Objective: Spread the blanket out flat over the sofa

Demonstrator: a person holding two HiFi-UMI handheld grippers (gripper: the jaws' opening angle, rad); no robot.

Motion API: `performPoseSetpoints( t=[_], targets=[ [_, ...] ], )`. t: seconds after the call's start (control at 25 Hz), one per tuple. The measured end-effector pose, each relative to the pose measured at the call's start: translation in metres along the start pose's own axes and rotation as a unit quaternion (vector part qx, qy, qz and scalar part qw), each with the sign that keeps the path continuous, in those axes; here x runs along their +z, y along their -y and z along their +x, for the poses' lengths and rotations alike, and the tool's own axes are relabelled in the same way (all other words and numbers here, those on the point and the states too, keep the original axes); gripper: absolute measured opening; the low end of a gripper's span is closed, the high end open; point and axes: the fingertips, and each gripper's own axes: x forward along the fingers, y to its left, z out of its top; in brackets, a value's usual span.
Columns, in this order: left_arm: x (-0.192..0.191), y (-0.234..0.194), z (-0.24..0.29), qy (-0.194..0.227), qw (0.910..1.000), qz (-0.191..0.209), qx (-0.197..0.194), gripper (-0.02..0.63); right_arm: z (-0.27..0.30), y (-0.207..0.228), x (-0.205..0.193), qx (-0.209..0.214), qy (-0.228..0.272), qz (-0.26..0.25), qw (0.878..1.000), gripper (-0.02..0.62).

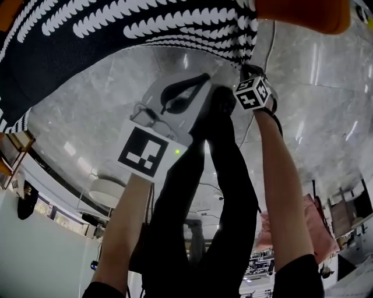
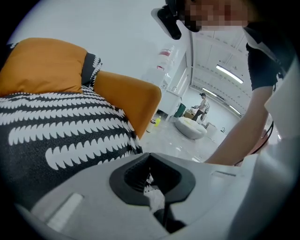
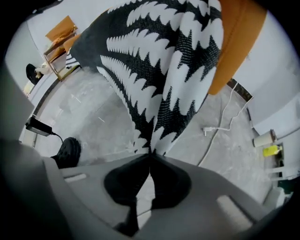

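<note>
While viewed from the head, blanket (image 1: 116,35): bunched across frame top, sofa (image 1: 303,14) peeking upper right.
Left gripper (image 2: 151,185): clamped on blanket edge, bottom centre.
Right gripper (image 3: 151,157): pinching hanging blanket, bottom centre.
Progress: gripped but bunched, spreading's all left imo.

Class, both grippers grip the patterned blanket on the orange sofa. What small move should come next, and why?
Probably draw the two grippers apart. The left gripper and right gripper each pinch the blanket, which runs in folds from the orange sofa, so its edge needs pulling taut before laying flat.
</note>
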Motion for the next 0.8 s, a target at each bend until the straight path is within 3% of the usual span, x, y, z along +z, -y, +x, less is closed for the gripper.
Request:
performPoseSetpoints(
  t=[0.52, 0.68, 0.8],
  targets=[
    [0.001, 0.013, 0.002, -0.002, 0.9997, -0.018, 0.014, 0.006, -0.003, 0.010, -0.013, 0.030, -0.022, 0.041, 0.998, 0.009],
    [0.005, 0.020, 0.001, 0.004, 0.9997, -0.020, 0.015, 0.006, -0.017, 0.020, -0.017, 0.005, -0.020, 0.000, 1.000, 0.009],
    [0.009, 0.020, -0.009, 0.009, 0.9995, -0.022, 0.020, 0.006, -0.029, 0.020, -0.009, -0.007, -0.011, 0.004, 1.000, 0.014]
  ],
)
